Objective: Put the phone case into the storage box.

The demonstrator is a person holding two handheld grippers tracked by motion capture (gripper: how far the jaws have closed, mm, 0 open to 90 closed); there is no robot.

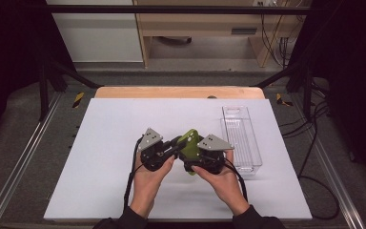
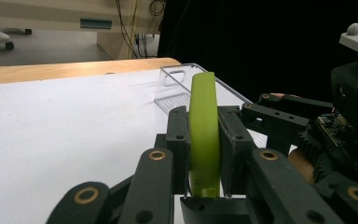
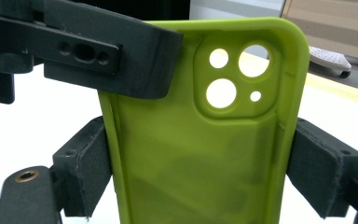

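Both jaws pairs clamp green phone case [image 3: 200, 154] | camera cutouts: right gripper view | clear tray [image 1: 241, 138]: high view

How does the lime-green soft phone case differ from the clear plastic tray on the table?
The lime-green soft phone case is opaque and bright, while the clear plastic tray is see-through. The case is held up off the table between the left gripper and the right gripper; the tray lies flat on the white table, untouched. The case has round camera holes; the tray has a ribbed floor. Both are long, rounded rectangles.
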